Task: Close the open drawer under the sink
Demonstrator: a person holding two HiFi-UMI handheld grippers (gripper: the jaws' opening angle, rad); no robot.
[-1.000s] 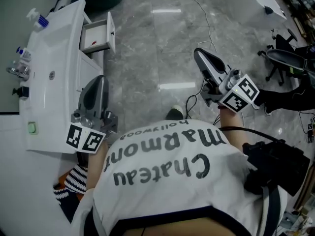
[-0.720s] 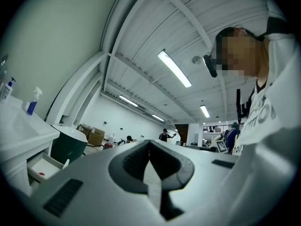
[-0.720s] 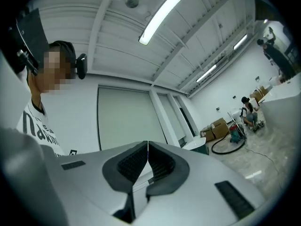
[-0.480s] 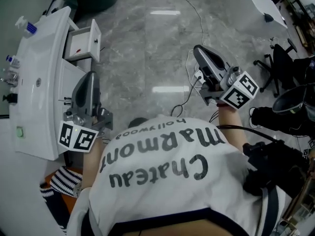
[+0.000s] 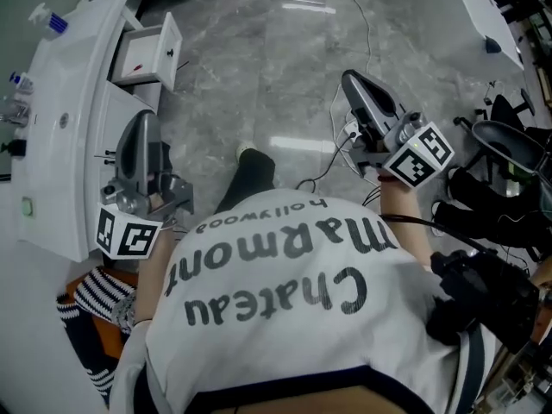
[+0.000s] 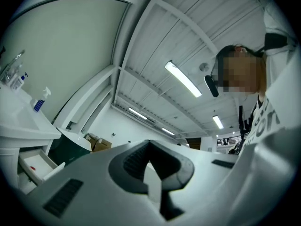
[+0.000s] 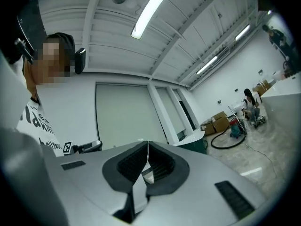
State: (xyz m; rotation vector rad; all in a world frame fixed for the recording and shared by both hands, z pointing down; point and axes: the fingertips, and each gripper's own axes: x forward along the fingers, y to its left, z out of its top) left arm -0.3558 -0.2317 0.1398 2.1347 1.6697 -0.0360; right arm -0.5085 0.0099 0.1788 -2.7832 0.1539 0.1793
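Up at the far end of the white vanity (image 5: 76, 93), the drawer (image 5: 147, 54) juts open, perhaps with something red inside. Left gripper (image 5: 140, 124) and right gripper (image 5: 350, 81), both clamped shut and empty, have drifted forward as a leg (image 5: 248, 172) steps in. The drawer stays well apart, nothing pushed yet.

Sink (image 5: 65, 123): left side and tap (image 5: 12, 110) cut by head view's border. Drawer (image 5: 148, 50) beside sink: red speck (image 5: 135, 65) inside, too small to identify. Cabinet front (image 5: 110, 115) under sink partly hidden behind left gripper (image 5: 140, 123). Floor near sink hidden by shirt (image 5: 285, 300).
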